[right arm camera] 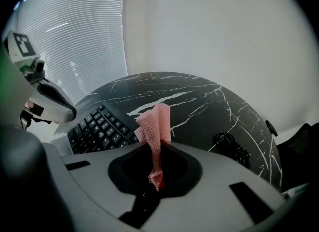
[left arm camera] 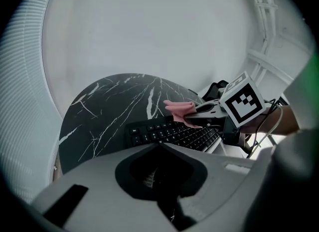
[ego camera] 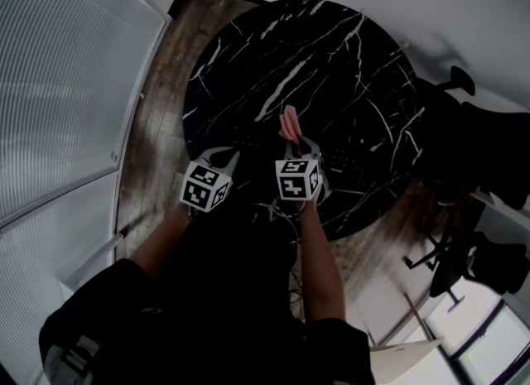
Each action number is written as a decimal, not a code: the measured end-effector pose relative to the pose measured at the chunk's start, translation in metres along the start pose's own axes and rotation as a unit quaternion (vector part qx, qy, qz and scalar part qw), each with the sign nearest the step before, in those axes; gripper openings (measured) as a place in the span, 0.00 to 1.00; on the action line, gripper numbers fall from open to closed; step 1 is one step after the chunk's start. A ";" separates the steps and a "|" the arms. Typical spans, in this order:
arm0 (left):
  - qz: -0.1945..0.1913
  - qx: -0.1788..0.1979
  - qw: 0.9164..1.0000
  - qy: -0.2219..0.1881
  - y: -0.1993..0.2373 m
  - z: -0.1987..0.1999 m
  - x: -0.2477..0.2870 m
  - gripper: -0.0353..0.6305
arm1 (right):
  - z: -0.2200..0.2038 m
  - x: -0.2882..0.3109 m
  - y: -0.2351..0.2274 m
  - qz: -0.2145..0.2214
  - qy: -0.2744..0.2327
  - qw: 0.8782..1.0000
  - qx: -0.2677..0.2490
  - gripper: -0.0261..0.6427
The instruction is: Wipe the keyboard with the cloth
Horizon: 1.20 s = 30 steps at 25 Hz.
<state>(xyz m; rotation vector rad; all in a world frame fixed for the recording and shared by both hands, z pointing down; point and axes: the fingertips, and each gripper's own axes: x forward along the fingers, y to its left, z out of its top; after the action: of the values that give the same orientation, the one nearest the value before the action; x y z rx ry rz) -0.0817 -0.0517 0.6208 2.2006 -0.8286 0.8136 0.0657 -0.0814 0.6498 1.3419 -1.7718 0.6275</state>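
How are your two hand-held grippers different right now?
The right hand-held gripper pinches the pink cloth; the left hand-held gripper holds nothing. The right one is above the right part of the black keyboard; the left one faces its left end. Both are near the marble table.
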 end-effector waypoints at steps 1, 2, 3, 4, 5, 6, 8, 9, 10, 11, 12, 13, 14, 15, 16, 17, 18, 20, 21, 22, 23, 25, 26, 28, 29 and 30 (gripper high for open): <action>0.001 -0.002 1.000 -0.001 0.004 -0.001 -0.002 0.05 | 0.002 0.001 0.003 0.000 0.001 1.000 -0.001 0.05; 0.002 -0.005 1.000 -0.002 0.008 -0.002 -0.004 0.05 | 0.005 0.002 0.007 0.001 0.001 1.000 -0.003 0.05; 0.004 -0.007 1.000 -0.003 0.012 -0.004 -0.007 0.05 | 0.007 0.003 0.011 0.003 0.001 1.000 -0.005 0.05; 0.005 -0.009 1.000 -0.004 0.015 -0.006 -0.009 0.05 | 0.010 0.004 0.016 0.005 0.001 1.000 -0.008 0.05; 0.007 -0.012 1.000 -0.005 0.019 -0.007 -0.012 0.05 | 0.013 0.005 0.022 0.008 0.000 1.000 -0.011 0.05; 0.008 -0.014 1.000 -0.007 0.023 -0.009 -0.014 0.05 | 0.016 0.006 0.027 0.010 0.000 1.000 -0.014 0.05; 0.010 -0.019 1.000 -0.010 0.030 -0.011 -0.020 0.05 | 0.021 0.010 0.039 0.016 -0.002 1.000 -0.019 0.05; 0.010 -0.021 1.000 -0.010 0.033 -0.012 -0.022 0.05 | 0.024 0.012 0.046 0.019 -0.002 1.000 -0.022 0.05; 0.010 -0.022 1.000 -0.011 0.035 -0.013 -0.024 0.05 | 0.026 0.013 0.052 0.021 -0.002 0.999 -0.026 0.05; 0.009 -0.023 1.000 -0.011 0.037 -0.014 -0.027 0.05 | 0.029 0.014 0.057 0.022 -0.001 0.999 -0.030 0.05; 0.008 -0.023 1.000 -0.011 0.039 -0.015 -0.029 0.05 | 0.032 0.015 0.062 0.022 0.000 0.999 -0.034 0.05; 0.008 -0.023 1.000 -0.012 0.041 -0.016 -0.031 0.05 | 0.035 0.016 0.066 0.022 0.001 0.999 -0.037 0.05; 0.008 -0.025 1.000 -0.014 0.044 -0.017 -0.034 0.05 | 0.038 0.018 0.070 0.023 0.001 0.999 -0.039 0.05; 0.010 -0.028 0.999 -0.015 0.047 -0.017 -0.035 0.05 | 0.042 0.019 0.075 0.025 0.001 0.999 -0.042 0.05; 0.011 -0.030 0.999 -0.017 0.050 -0.018 -0.037 0.05 | 0.044 0.021 0.079 0.029 0.001 0.999 -0.045 0.05; 0.012 -0.033 0.999 -0.017 0.053 -0.020 -0.038 0.05 | 0.047 0.022 0.084 0.033 0.001 0.998 -0.049 0.05; 0.013 -0.034 0.999 -0.017 0.056 -0.021 -0.040 0.05 | 0.049 0.024 0.088 0.036 0.002 0.998 -0.053 0.05; 0.015 -0.037 0.999 -0.018 0.061 -0.023 -0.043 0.05 | 0.053 0.026 0.096 0.042 0.002 0.997 -0.061 0.05; 0.015 -0.039 0.999 -0.018 0.063 -0.024 -0.045 0.05 | 0.055 0.027 0.100 0.044 0.002 0.997 -0.063 0.05; 0.016 -0.040 0.999 -0.019 0.066 -0.024 -0.046 0.05 | 0.058 0.027 0.104 0.046 0.002 0.997 -0.066 0.05; 0.016 -0.041 0.999 -0.019 0.068 -0.024 -0.048 0.05 | 0.060 0.028 0.108 0.049 0.003 0.996 -0.068 0.05; 0.016 -0.042 0.999 -0.019 0.072 -0.025 -0.050 0.05 | 0.063 0.031 0.118 0.055 0.004 0.996 -0.074 0.05; 0.016 -0.041 0.999 -0.019 0.074 -0.026 -0.051 0.05 | 0.064 0.032 0.123 0.059 0.006 0.995 -0.077 0.05; 0.014 -0.041 0.999 -0.019 0.076 -0.027 -0.053 0.05 | 0.067 0.033 0.132 0.063 0.008 0.994 -0.085 0.05; 0.013 -0.041 0.999 -0.020 0.077 -0.028 -0.054 0.05 | 0.069 0.033 0.135 0.063 0.008 0.994 -0.089 0.05; 0.013 -0.041 0.999 -0.020 0.078 -0.028 -0.054 0.05 | 0.071 0.034 0.138 0.063 0.008 0.994 -0.091 0.05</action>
<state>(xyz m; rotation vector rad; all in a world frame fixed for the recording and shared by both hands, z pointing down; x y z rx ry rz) -0.1801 -0.0594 0.6249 2.1443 -0.8962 0.7371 -0.0900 -0.1123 0.6504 1.1056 -1.8640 0.5277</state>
